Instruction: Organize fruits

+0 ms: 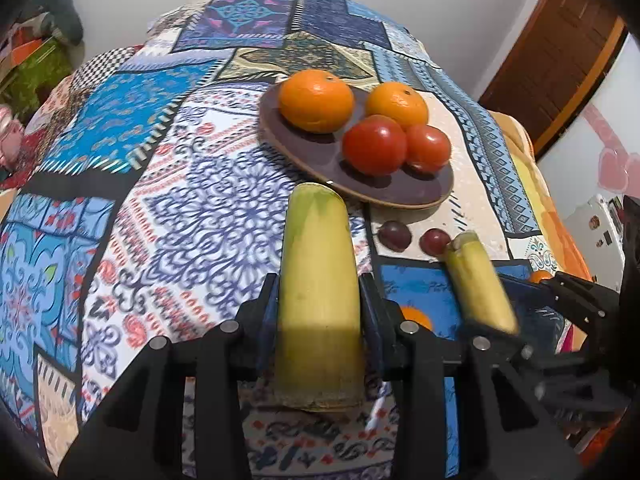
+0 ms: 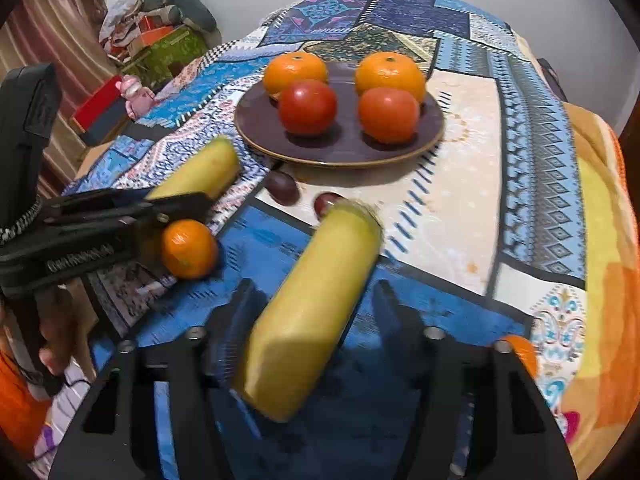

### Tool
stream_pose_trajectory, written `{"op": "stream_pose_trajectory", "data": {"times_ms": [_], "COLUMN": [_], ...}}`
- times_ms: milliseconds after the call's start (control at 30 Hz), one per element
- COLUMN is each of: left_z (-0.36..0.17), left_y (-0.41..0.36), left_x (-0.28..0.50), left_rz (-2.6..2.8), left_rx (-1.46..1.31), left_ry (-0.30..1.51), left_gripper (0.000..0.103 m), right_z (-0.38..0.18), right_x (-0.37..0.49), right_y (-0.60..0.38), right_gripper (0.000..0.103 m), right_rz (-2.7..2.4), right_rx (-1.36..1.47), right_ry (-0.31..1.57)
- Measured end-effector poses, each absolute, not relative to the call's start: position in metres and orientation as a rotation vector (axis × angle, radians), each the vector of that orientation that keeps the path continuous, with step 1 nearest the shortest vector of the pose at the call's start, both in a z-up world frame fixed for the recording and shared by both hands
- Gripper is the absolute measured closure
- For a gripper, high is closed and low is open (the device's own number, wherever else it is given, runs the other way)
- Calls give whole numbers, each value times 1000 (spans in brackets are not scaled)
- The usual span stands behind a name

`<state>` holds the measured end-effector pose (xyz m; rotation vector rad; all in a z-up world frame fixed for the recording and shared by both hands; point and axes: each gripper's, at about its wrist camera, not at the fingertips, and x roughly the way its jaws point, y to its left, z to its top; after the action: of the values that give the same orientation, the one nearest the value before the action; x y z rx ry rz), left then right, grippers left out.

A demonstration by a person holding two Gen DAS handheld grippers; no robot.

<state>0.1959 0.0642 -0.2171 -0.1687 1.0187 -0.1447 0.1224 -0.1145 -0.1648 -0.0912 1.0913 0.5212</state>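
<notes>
Fruit sorting is mid-way. From the left wrist, the left gripper [image 1: 320, 300] has its jaws clamped on a pale yellow banana piece [image 1: 318, 280], just short of the brown plate [image 1: 304, 152] that already bears two oranges and two tomatoes; two dark grapes [image 1: 414, 237] lie on the patterned cloth [image 1: 140, 208] beside it. From the right wrist, the right gripper [image 2: 316, 304] straddles a second banana piece [image 2: 308, 312], blurred, and I cannot tell whether the pads press it. A loose orange [image 2: 189, 249] sits nearby. Next, I judge, both pieces need carrying to a bare spot on the plate.
</notes>
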Motion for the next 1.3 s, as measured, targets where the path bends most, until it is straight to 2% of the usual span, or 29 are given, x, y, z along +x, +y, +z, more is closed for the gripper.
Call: {"op": "stream_pose_trajectory", "data": {"times_ms": [100, 333, 833, 1300], "left_z": [-214, -213, -221, -203], "left_y": [72, 91, 79, 83], "left_x": [188, 177, 190, 189], "left_rz": [-110, -88, -103, -45], "left_rx": [-157, -167, -54, -54], "left_ry": [1015, 1026, 1069, 998], "left_gripper": [64, 64, 63, 65], "right_z": [-165, -165, -173, -161], "right_x": [122, 126, 139, 138], "right_y": [-129, -147, -130, -147], "right_gripper": [68, 68, 68, 68], "right_rz": [496, 483, 495, 504], "right_rx": [-90, -41, -75, 1], "right_ry": [1102, 1111, 1104, 1065]}}
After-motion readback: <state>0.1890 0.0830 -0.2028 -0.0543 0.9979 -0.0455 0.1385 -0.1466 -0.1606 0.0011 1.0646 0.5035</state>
